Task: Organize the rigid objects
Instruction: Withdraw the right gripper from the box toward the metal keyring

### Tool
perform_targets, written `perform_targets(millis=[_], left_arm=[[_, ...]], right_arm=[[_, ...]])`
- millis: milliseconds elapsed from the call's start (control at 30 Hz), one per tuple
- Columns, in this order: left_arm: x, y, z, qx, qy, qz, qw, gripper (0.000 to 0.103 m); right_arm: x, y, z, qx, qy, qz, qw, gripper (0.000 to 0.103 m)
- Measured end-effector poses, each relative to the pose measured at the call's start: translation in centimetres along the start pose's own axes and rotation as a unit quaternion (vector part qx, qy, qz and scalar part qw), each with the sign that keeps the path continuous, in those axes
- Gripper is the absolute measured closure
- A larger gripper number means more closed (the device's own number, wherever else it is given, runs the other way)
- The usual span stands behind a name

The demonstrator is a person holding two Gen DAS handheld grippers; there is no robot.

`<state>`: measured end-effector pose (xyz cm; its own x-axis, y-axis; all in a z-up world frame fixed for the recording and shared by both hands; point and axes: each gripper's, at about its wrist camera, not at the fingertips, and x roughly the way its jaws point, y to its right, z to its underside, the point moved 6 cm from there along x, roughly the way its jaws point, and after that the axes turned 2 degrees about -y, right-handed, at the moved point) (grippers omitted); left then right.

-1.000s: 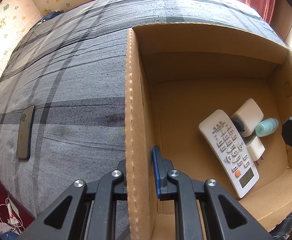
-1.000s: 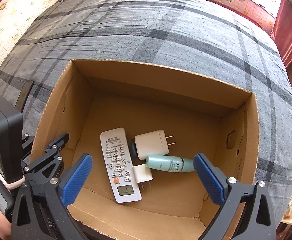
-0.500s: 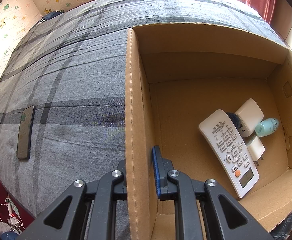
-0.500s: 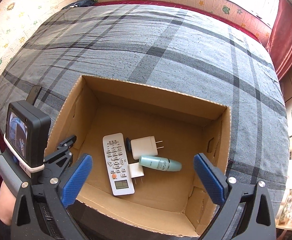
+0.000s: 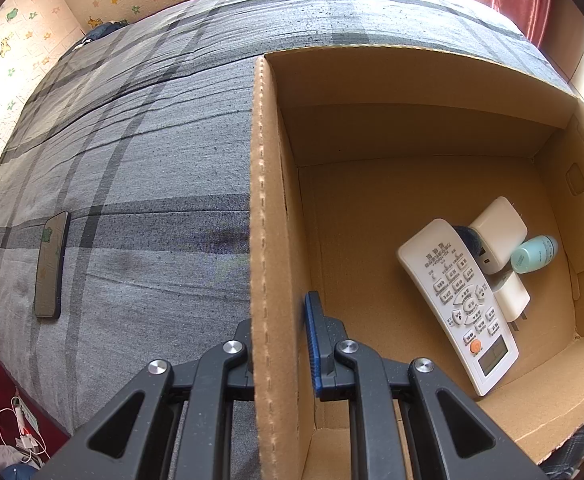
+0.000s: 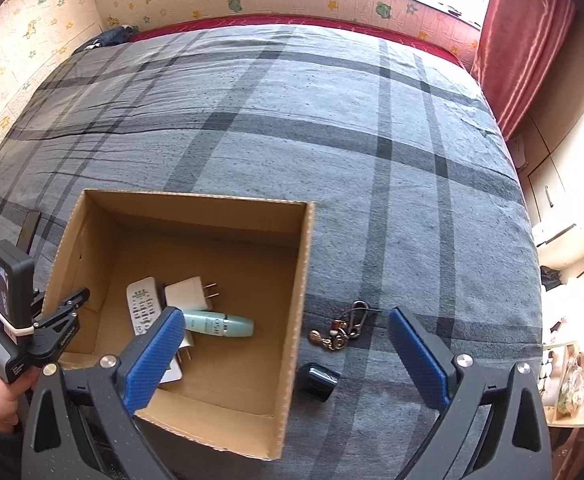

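While left jaws clenched on its wall, cardboard box (image 5: pixel 276 200) with remote (image 5: pixel 458 300), chargers, bottle (image 6: pixel 218 323); right jaws released.

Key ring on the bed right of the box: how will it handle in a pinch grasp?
The key ring looks like loose metal parts, a carabiner plus small charms, so it will probably dangle and swing rather than stay rigid. It lies flat on soft bedding, so the fingers may press into fabric. Smooth metal could slip; gripping the carabiner loop seems safest.

The left wrist view looks steeply down, close against the cardboard box (image 5: pixel 276 208) wall. The right wrist view hangs higher, overlooking the box and bed (image 6: pixel 292 120). Both share the box's inside.
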<state>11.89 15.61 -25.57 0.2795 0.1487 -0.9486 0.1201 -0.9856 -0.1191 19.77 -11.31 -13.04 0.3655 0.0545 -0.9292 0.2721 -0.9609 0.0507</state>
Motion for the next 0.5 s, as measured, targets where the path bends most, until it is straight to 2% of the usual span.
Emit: perform_targets(millis=[167,500], left_arm=[[0.0,0.0,0.0,-0.001,0.000,0.001,1.0000,0.087],[0.0,0.2,0.0,0.002,0.000,-0.005,1.0000,0.087]], right_arm=[[0.7,4.3,0.7,0.040,0.005,0.009,0.999,0.000],[5.7,9.9,4.0,0.099,-0.029,0.020,0.994,0.000]])
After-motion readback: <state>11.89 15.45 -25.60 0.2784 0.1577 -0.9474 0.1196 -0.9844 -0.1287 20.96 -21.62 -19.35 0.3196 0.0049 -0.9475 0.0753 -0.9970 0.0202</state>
